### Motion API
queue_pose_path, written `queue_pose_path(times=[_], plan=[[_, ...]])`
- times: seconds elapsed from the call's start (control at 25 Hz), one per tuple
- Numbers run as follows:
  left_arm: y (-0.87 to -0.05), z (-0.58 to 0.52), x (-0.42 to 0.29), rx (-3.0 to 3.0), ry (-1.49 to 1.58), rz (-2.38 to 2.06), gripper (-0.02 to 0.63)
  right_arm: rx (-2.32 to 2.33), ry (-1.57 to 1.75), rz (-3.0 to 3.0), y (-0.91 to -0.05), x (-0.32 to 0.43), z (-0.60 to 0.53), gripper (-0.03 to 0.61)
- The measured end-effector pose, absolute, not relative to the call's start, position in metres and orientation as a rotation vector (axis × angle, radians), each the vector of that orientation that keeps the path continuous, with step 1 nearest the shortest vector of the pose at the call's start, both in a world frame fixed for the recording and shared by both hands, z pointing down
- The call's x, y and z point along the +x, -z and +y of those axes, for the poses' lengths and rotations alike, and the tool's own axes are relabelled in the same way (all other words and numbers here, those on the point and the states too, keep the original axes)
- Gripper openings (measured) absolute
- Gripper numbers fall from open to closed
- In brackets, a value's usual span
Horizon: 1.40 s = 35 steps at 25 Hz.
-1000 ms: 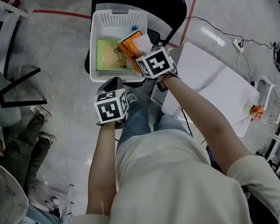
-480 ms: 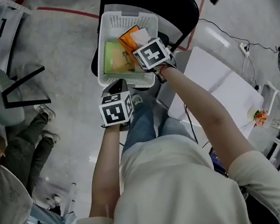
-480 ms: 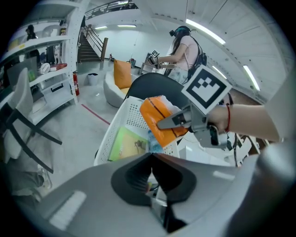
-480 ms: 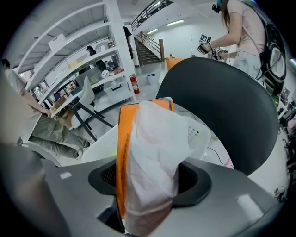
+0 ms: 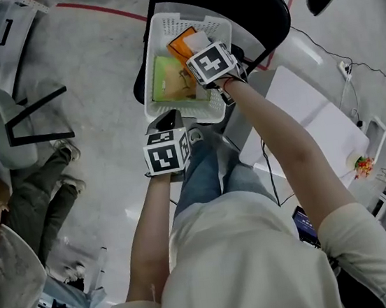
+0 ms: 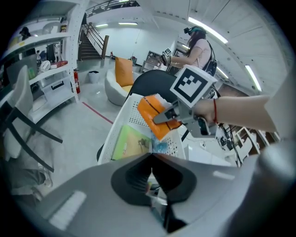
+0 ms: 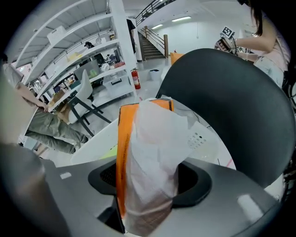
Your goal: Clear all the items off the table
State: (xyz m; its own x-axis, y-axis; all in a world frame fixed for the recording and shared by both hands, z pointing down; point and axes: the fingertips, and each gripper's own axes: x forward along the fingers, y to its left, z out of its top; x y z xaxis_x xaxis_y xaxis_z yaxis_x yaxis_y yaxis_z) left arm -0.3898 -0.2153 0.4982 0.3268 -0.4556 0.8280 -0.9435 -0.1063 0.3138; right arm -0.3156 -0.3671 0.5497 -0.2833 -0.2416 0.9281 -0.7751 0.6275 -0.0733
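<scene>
Hanging over the basket point(image 5: 162, 25), an orange pack point(image 7: 121, 139) and tissue point(image 7: 157, 139) are clamped in the right tool point(image 7: 148, 199); the left tool point(image 6: 152, 178) is held shut at the basket's 7 o'clock.

There is one white perforated basket point(image 5: 162, 28) and one black chair point(image 5: 258, 7). There are three packets: one green flat packet point(image 5: 172, 83), one orange packet point(image 5: 180, 44) and one small blue wrapper point(image 6: 162, 147). There is one white tissue point(image 5: 197, 41). There are two claws, the left claw point(image 6: 151, 156) and the right claw point(image 7: 148, 171), with one marker cube each. There is one white tabletop point(image 5: 314, 112).
</scene>
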Motion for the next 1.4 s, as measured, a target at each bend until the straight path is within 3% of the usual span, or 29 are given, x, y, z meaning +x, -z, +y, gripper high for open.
queue_pose_path(times=[0.76, 0.88, 1.0, 1.4], plan=[[-0.507, -0.214, -0.397, 1.69, -0.681, -1.257, 0.009, 0.722, -0.493, -1.792, -0.567, -0.33, -0.398, 0.295], [-0.508, -0.213, -0.399, 1.69, -0.682, -1.255, 0.008, 0.75, -0.466, -1.798, -0.564, -0.333, -0.404, 0.326], [-0.508, -0.213, -0.4, 1.688, -0.677, -1.258, 0.009, 0.794, -0.459, -1.822, -0.56, -0.334, -0.41, 0.41], [-0.504, -0.207, -0.397, 1.701, -0.677, -1.261, 0.009, 0.814, -0.469, -1.841, -0.55, -0.332, -0.402, 0.394]])
